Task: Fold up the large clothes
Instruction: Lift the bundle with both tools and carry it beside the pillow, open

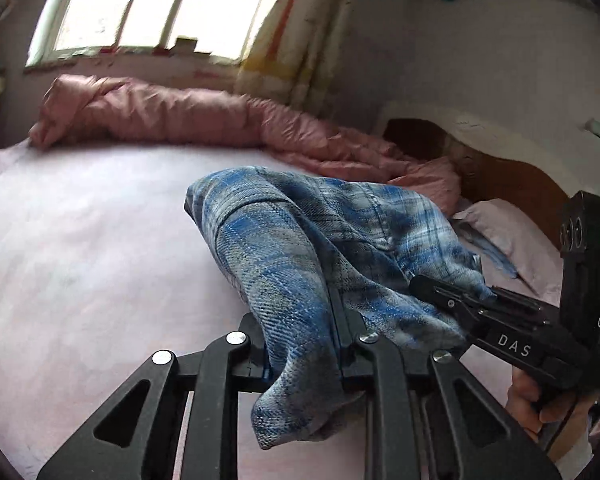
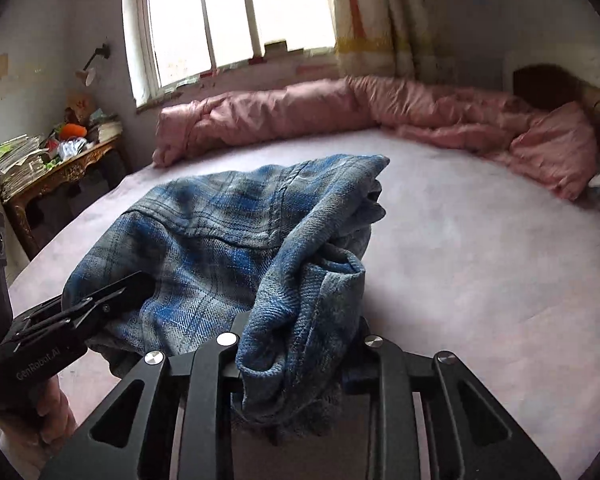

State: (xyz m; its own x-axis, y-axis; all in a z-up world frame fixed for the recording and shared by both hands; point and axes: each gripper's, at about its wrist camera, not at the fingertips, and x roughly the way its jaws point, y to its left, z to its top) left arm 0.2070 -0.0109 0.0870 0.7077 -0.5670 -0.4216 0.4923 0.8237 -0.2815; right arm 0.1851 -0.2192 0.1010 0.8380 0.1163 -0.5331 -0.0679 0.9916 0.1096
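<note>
A blue and grey plaid shirt [image 1: 280,240] hangs bunched between both grippers above the pink bed sheet [image 1: 80,240]. In the left wrist view my left gripper [image 1: 296,320] is shut on a fold of the shirt, and the cloth drapes over its fingers and hides the tips. My right gripper [image 1: 420,286] pinches the shirt's other edge at the right, held by a hand. The right wrist view shows the same shirt [image 2: 204,220]. There my right gripper [image 2: 300,320] is shut on a thick bunch of it, and my left gripper [image 2: 136,282] clamps the cloth at the lower left.
A rolled pink duvet [image 2: 300,108] lies along the bed's far side under the window [image 2: 228,20]. A pillow [image 1: 500,228] and wooden headboard [image 1: 512,180] are at the right. A cluttered side table [image 2: 60,168] stands left of the bed. The sheet [image 2: 480,240] spreads wide to the right.
</note>
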